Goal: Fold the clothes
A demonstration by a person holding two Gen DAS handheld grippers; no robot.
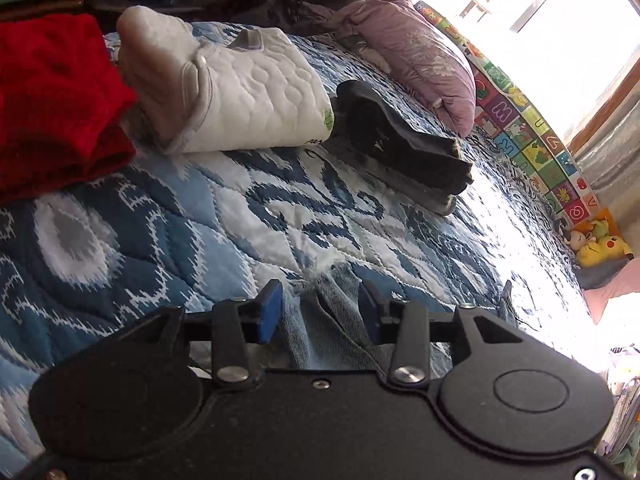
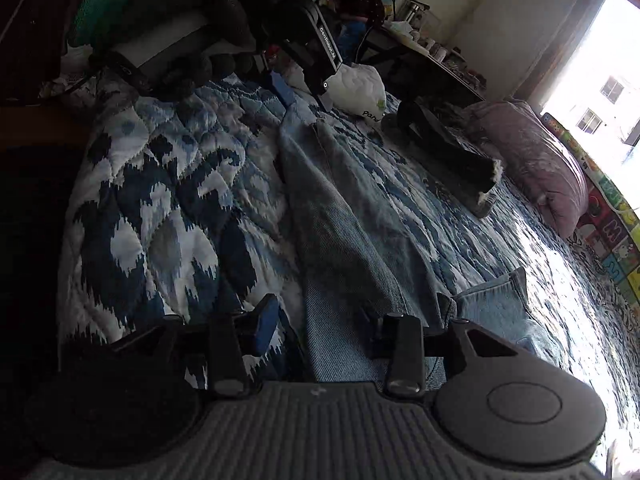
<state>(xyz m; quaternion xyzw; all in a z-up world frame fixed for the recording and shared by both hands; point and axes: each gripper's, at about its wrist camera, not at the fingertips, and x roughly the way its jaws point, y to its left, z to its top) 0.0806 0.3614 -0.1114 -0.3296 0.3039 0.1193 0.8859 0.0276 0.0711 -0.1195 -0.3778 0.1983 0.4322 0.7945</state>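
My left gripper (image 1: 320, 304) and right gripper (image 2: 320, 320) both have wide fingers straddling the jeans (image 2: 344, 216) on the bed (image 2: 168, 208). I'd pinch both layers of denim fully before lifting, and keep the two ends level.

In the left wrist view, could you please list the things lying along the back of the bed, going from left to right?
Red garment → white quilted folded item → dark folded garment → lilac pillow → yellow plush toy.

Black grippers (image 1: 318, 308), blue-padded fingers (image 1: 269, 312), silver screws.
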